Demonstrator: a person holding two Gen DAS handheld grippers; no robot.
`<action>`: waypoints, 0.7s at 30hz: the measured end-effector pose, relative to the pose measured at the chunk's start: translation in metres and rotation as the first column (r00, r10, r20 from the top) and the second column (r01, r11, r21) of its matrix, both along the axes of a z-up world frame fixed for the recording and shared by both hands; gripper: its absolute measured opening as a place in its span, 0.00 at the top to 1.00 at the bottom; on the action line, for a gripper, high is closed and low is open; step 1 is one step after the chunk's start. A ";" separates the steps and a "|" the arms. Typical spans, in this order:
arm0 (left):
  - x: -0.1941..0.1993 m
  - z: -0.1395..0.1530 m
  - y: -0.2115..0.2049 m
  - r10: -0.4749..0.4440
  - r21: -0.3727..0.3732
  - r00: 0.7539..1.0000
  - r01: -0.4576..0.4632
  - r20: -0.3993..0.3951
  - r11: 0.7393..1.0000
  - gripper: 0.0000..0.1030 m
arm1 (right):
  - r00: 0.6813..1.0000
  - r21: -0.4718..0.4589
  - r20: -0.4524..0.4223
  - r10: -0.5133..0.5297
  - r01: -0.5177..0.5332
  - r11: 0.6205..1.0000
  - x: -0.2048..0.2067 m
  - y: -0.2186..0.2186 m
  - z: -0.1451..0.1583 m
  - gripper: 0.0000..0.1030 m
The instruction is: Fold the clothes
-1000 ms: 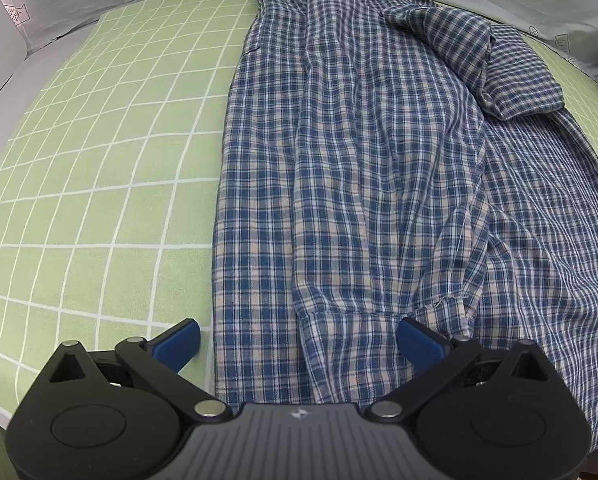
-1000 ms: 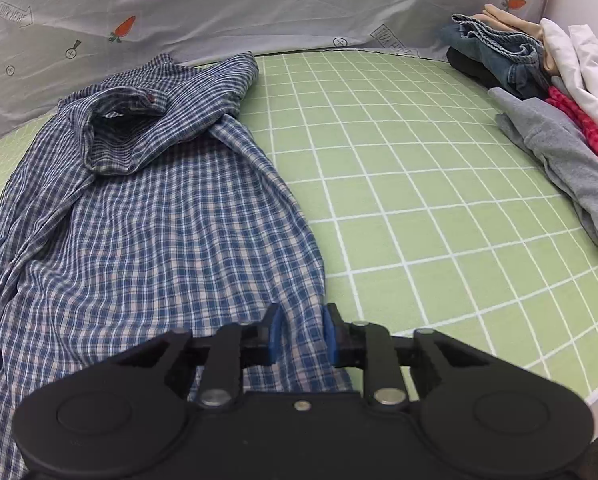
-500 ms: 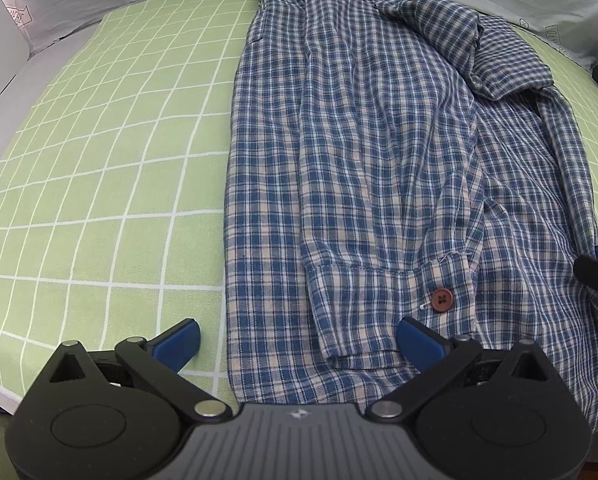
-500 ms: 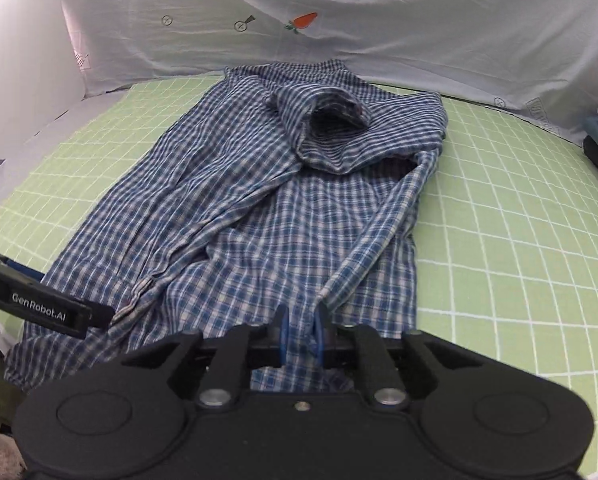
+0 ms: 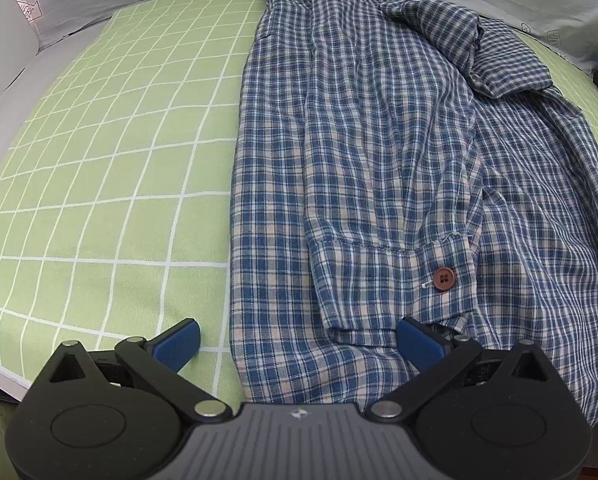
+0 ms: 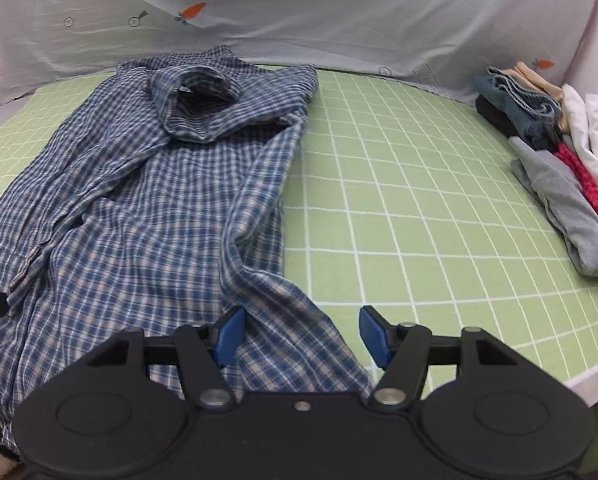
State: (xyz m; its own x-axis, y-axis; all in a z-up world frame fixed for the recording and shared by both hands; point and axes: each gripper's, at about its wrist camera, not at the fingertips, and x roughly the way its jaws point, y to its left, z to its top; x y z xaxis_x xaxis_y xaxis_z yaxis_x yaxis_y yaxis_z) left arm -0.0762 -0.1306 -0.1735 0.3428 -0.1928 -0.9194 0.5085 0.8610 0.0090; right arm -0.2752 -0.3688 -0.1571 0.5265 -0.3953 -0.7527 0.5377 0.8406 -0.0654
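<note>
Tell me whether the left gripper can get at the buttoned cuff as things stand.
Probably yes. The left gripper is open, and the cuff with its brown button lies flat on top of the shirt just ahead of its fingers, with nothing covering it.

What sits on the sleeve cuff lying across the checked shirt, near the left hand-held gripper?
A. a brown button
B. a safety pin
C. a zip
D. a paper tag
A: a round brown button is sewn on the cuff of the checked shirt.
</note>
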 end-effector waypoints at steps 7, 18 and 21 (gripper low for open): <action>0.001 -0.001 -0.002 0.005 0.002 1.000 -0.005 -0.009 1.000 0.00 | 0.983 0.175 0.084 -0.161 0.145 0.974 -0.032 -0.032 -0.003 0.37; 0.001 0.000 -0.006 0.015 0.008 1.000 -0.014 -0.019 1.000 0.00 | 0.971 0.215 0.126 -0.205 0.175 0.961 -0.050 -0.046 -0.002 0.50; -0.001 0.000 -0.007 0.019 0.009 1.000 -0.019 -0.017 1.000 0.00 | 0.971 0.209 0.081 -0.225 0.205 0.956 -0.054 -0.047 -0.008 0.49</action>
